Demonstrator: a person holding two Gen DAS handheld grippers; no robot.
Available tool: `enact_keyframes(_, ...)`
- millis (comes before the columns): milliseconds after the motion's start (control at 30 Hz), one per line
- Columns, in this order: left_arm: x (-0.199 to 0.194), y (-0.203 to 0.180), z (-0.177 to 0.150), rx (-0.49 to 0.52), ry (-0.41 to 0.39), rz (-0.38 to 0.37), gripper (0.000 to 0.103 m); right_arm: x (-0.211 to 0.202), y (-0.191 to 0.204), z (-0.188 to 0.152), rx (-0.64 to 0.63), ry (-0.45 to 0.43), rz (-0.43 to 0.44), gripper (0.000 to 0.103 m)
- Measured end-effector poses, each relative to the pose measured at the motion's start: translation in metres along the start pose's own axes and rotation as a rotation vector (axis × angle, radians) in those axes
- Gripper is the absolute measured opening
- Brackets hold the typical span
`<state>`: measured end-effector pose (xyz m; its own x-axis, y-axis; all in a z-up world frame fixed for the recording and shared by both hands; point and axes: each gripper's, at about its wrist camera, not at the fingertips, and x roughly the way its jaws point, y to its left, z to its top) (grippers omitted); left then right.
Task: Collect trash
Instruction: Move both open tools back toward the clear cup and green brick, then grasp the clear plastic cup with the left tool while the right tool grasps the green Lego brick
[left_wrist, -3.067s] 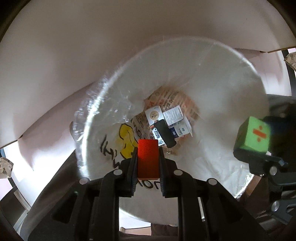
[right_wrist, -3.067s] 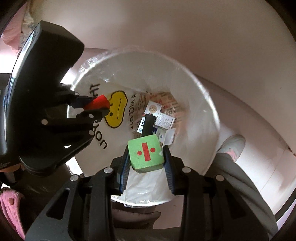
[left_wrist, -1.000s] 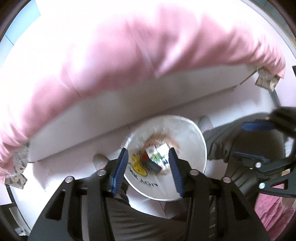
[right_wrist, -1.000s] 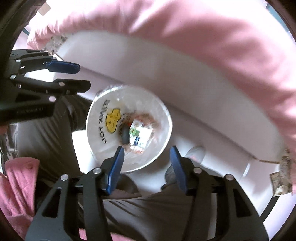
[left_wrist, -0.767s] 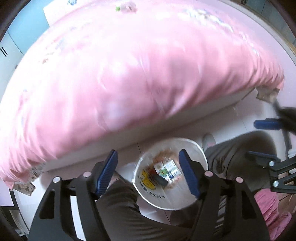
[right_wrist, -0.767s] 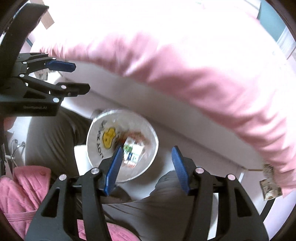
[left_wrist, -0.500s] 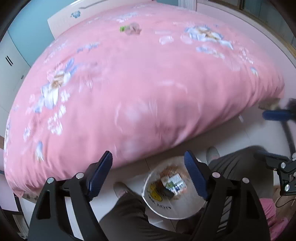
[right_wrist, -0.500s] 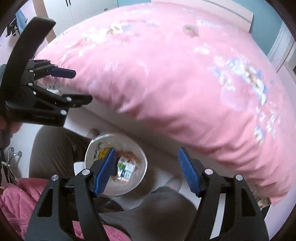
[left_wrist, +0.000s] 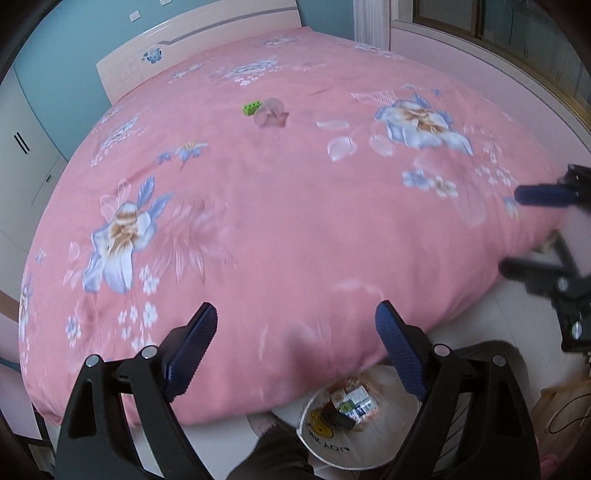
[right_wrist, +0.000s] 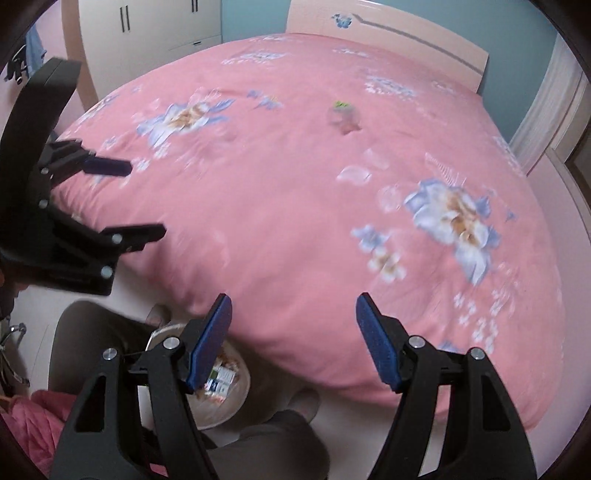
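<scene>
Pink bedspread, left wrist view: the bed (left_wrist: 295, 203) is filling most of the frame, and it is serving as the landmark for every place below.
Left claw: the left claw (left_wrist: 295, 343) is hanging over the near edge of the bed, its jaws opening wide with nothing between them.
Bin: the white trash bin (left_wrist: 369, 454) is sitting on the floor just below the near edge of the bed, with cartons and wrappers lying inside.
Trash on the bed: a pale pink crumpled scrap (left_wrist: 271, 115) is lying far up the bed toward the headboard, touching a small green block (left_wrist: 252, 108).
Right wrist view, right claw: the right claw (right_wrist: 293, 332) is also hovering over the near edge of the bed, jaws standing well apart and empty.
Other claw: the left claw is showing beside the bed's near left corner.
Same trash: the scrap (right_wrist: 345, 120) and green block (right_wrist: 341, 105) are lying toward the head end of the bed.
Bin again: the bin (right_wrist: 236, 402) is peeking out below the bed edge, beside the person's trouser leg (right_wrist: 88, 339).
Step in hand: probably turning from the bin toward the next pick-up.
Next move: likely calling for a long reach across the bed and a light pinch on the soft scrap.
</scene>
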<state>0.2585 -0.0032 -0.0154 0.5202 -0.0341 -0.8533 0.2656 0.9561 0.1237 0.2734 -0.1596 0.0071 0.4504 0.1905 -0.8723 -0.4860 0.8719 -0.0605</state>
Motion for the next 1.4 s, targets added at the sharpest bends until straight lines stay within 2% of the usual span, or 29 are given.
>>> enact_keyframes(100,0.004,0.001,0.020,0.005,-0.013,-0.001,0.089,0.004,-0.018,0.022,0.029,-0.013,-0.003,0.070)
enact_keyframes(367,0.029,0.001,0.080,0.030,-0.046,-0.019,0.089,0.025,-0.055,0.085,0.010,-0.034,-0.051,0.070)
enact_keyframes(533,0.056,0.014,0.123,-0.001,-0.082,-0.051,0.089,0.052,-0.078,0.127,0.002,-0.058,-0.055,0.070)
enact_keyframes(733,0.110,0.044,0.178,-0.066,-0.120,-0.108,0.089,0.122,-0.115,0.189,0.003,-0.056,-0.029,0.070)
enact_keyframes(833,0.152,0.060,0.209,-0.096,-0.121,-0.144,0.089,0.161,-0.131,0.221,0.000,-0.051,-0.014,0.070)
enact_keyframes(933,0.186,0.071,0.229,-0.111,-0.123,-0.165,0.089,0.206,-0.147,0.256,0.026,-0.030,0.035,0.070)
enact_keyframes(1100,0.225,0.082,0.244,-0.126,-0.117,-0.223,0.089,0.273,-0.161,0.306,0.066,0.039,0.113,0.070)
enact_keyframes(1233,0.245,0.086,0.251,-0.119,-0.148,-0.247,0.089,0.318,-0.158,0.337,0.051,0.082,0.157,0.070)
enact_keyframes(1400,0.261,0.084,0.259,-0.100,-0.166,-0.275,0.082,0.367,-0.148,0.359,0.023,0.143,0.154,0.070)
